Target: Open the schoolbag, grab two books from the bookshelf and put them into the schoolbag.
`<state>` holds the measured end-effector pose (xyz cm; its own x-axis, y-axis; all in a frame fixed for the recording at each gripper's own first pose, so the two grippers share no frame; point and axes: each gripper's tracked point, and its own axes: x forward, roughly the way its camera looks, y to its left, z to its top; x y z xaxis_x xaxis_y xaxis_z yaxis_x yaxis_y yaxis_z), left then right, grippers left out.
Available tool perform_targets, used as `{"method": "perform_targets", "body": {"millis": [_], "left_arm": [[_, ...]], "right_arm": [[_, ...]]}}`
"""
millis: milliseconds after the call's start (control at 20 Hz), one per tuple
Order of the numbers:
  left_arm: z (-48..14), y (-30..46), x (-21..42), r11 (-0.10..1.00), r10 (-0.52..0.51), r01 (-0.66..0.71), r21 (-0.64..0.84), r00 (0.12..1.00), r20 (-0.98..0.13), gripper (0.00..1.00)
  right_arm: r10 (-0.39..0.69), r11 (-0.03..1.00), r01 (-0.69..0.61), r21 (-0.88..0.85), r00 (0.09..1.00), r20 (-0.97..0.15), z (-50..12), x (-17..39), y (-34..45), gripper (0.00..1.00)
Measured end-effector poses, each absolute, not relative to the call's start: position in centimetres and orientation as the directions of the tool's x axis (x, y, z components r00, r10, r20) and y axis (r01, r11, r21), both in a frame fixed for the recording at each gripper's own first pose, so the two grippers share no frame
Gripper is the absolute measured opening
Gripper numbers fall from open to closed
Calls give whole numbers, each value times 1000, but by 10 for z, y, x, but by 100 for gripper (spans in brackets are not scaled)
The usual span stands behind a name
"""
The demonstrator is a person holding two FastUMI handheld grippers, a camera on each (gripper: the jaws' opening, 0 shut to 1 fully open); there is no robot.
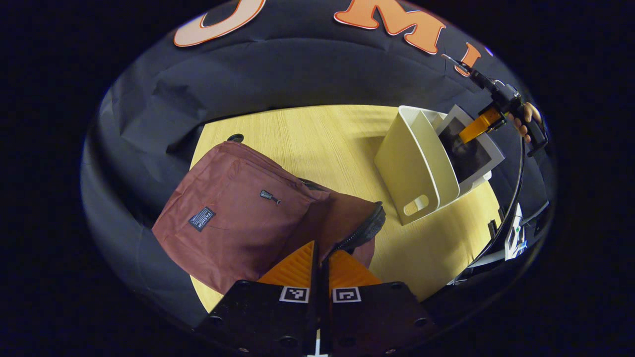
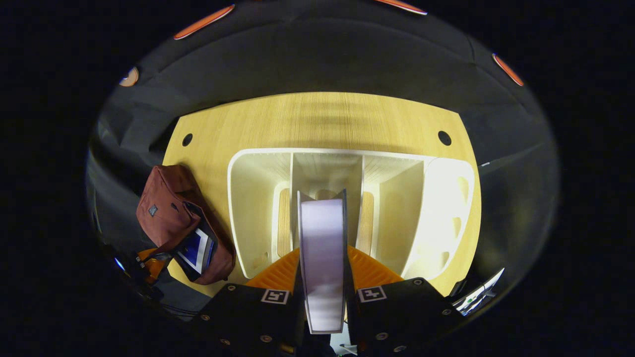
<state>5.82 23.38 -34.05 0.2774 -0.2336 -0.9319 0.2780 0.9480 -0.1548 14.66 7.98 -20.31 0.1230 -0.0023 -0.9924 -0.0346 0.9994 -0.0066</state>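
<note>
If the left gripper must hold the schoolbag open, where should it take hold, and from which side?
Probably the zippered lip of the schoolbag, from the mouth side facing the bookshelf. It is a thin raised edge; the panels are flat cloth. The left gripper sits there, fingers together.

From my left gripper view, the maroon fabric schoolbag (image 1: pixel 233 218) lay on the pale wooden table (image 1: pixel 322 144), left of the cream plastic bookshelf (image 1: pixel 416 173), well apart from it. A grey-edged book (image 1: pixel 471 148) stood in the shelf's compartment. From my right gripper view, a white-covered book (image 2: pixel 322 258) sat between my fingers, before the shelf's middle compartment; another book (image 2: pixel 196 250) lay inside the bag.
</note>
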Motion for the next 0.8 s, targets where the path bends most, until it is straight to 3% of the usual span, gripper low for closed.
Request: {"method": "perform_targets", "body": {"millis": [800], "left_arm": [[-326,246,64,899,-304,403,-172,293,-906,3]], "right_arm": [[-7,997,73,23,390,-921,-68,102,89,34]]}}
